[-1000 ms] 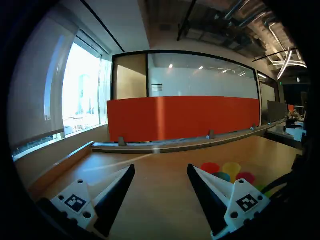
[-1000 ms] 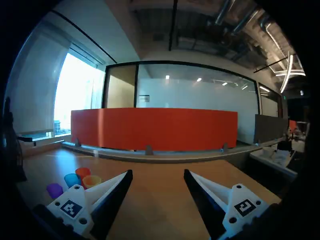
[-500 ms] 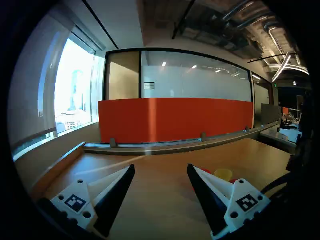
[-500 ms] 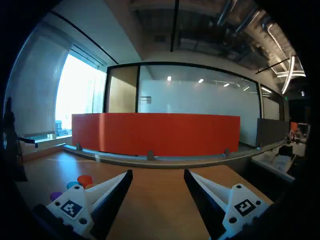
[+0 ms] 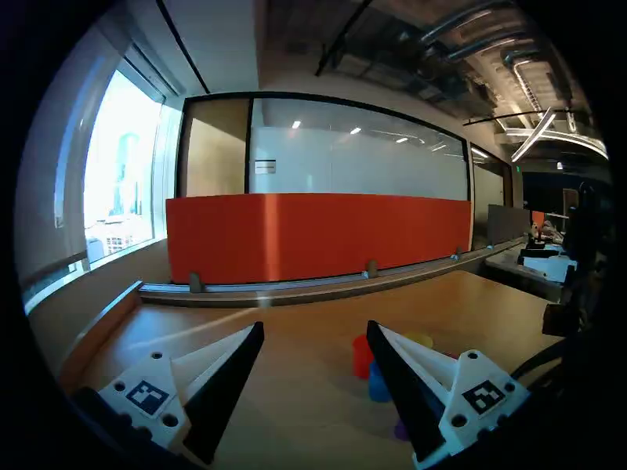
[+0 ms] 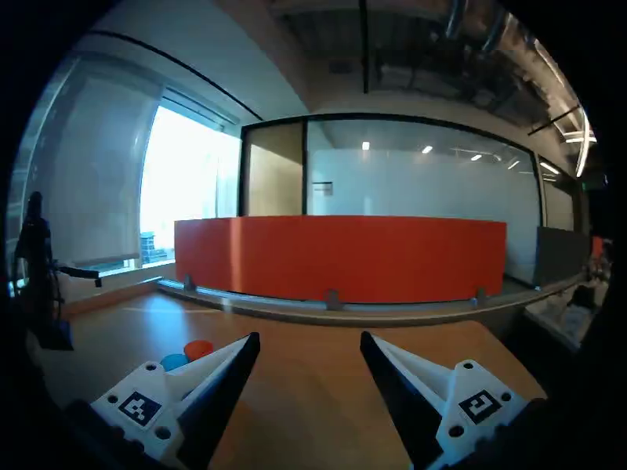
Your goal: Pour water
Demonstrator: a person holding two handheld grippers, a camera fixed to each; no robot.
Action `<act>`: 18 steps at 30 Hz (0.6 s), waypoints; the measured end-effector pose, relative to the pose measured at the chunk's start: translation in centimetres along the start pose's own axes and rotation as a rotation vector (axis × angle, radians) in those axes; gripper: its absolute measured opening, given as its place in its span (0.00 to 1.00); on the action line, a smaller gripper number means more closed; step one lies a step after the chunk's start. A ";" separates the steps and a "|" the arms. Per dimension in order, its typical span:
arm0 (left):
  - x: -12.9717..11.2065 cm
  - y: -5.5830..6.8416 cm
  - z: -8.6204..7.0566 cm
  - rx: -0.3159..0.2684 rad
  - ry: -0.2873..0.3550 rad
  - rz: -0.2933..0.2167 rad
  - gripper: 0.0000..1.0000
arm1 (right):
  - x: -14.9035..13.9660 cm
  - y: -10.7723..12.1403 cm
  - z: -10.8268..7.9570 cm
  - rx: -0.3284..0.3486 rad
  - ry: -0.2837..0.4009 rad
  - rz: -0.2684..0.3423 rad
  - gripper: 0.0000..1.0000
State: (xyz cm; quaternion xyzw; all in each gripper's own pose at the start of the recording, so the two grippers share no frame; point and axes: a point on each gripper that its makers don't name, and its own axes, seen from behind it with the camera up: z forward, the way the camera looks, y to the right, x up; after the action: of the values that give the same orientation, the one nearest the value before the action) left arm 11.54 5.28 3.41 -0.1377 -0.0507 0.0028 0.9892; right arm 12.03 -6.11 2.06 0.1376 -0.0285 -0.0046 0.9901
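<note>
Several small coloured cups stand on the wooden table. In the left gripper view a red cup (image 5: 360, 356), a blue cup (image 5: 378, 382) and a yellow cup (image 5: 419, 339) peek out beside the right finger, with a purple one (image 5: 400, 430) lower down. My left gripper (image 5: 313, 341) is open with nothing between its fingers. In the right gripper view a red cup (image 6: 198, 348) and a blue cup (image 6: 172, 362) sit behind the left finger. My right gripper (image 6: 309, 348) is open and holds nothing.
An orange partition (image 5: 313, 235) runs along the table's far edge (image 5: 313, 290). A bright window (image 5: 117, 196) is at the left. A dark stand (image 6: 39, 274) rises at the far left of the right gripper view. Other desks (image 5: 541, 262) lie to the right.
Both views have swung. In the left gripper view the cups shifted left and nearer the right finger. In the right gripper view the cups slid lower behind the left finger.
</note>
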 end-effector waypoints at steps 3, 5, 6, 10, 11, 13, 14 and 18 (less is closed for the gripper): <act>0.5 0.7 -0.2 -0.037 0.011 0.001 0.97 | 0.4 -1.1 0.1 0.053 0.002 0.005 0.99; 0.6 1.1 -0.3 -0.063 0.013 0.003 0.97 | 0.5 -1.9 0.2 0.090 0.003 0.009 0.99; 0.6 1.2 -0.3 -0.071 0.009 0.007 0.97 | 0.6 -2.3 0.3 0.108 0.004 0.009 0.99; 0.6 1.6 -0.4 -0.103 0.000 0.029 0.97 | 0.9 -3.9 0.5 0.183 0.004 0.009 0.99; 0.6 1.7 -0.4 -0.109 -0.001 0.035 0.97 | 1.0 -4.2 0.5 0.200 0.003 0.009 0.99; 0.9 2.0 -0.5 -0.128 0.004 0.038 0.97 | 1.1 -5.1 0.5 0.234 -0.001 0.011 0.99; 1.0 2.1 -0.5 -0.136 0.006 0.040 0.97 | 1.1 -5.4 0.5 0.250 -0.003 0.011 0.99; 1.3 2.9 -0.6 -0.178 0.012 0.035 0.97 | 1.4 -6.1 0.4 0.288 -0.005 0.025 0.99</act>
State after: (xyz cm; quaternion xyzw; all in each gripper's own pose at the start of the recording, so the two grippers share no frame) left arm 12.89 7.89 2.19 -0.2260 -0.0424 0.0147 0.9731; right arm 13.42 -12.17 0.89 0.2781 -0.0328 0.0117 0.9599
